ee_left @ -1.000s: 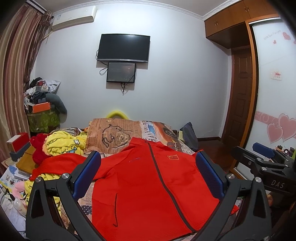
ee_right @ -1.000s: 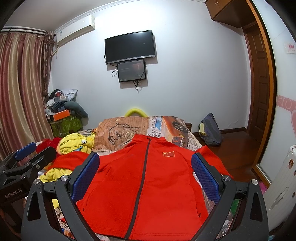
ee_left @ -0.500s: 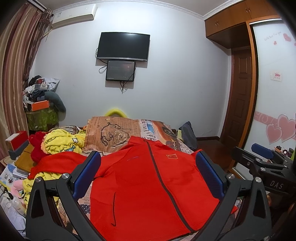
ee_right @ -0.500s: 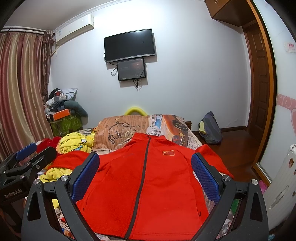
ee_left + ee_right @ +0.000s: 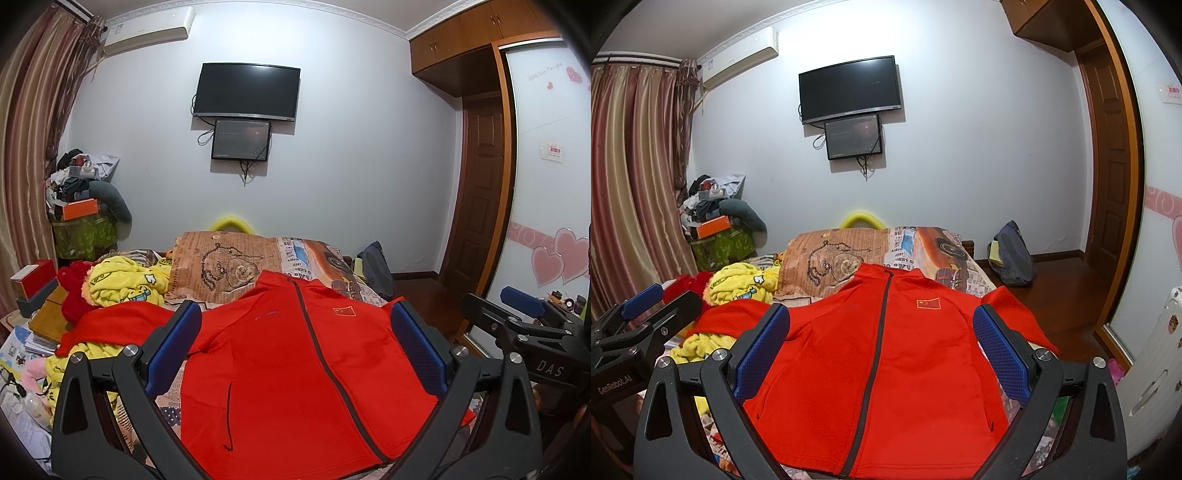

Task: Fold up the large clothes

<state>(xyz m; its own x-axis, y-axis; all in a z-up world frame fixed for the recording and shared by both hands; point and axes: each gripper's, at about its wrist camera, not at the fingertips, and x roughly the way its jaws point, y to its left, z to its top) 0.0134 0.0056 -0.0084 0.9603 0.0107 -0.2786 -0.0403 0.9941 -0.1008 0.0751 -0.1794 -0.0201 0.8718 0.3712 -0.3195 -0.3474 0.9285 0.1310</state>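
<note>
The folding has not started. A red jacket lies spread flat and face up on a bed, with no fold made in it yet. Both sleeves and the body are left to fold, so by the look of it the whole job is ahead.

The jacket is bright red, of a soft fleece-like cloth, with a dark zip running from the stand-up collar at the far end down to the hem nearest the cameras. The zip is closed. A small red flag badge sits on the chest. One sleeve stretches out to the left over a heap of yellow cloth. The other sleeve reaches to the right, to the edge of the bed. A dark seam on the front near the hem may be a pocket. The cloth lies fairly smooth, with only shallow wrinkles.

The left claw hangs above the near part of the jacket, its blue-padded jaws spread wide, gripping nothing and clear of the cloth. The right claw is the same: wide open, empty, above the near part of the jacket. Each claw also shows at the edge of the other's view, beside the bed.

The bed has a cover printed like newspaper. On the white wall beyond hangs a dark television with a smaller screen just below it.
</note>
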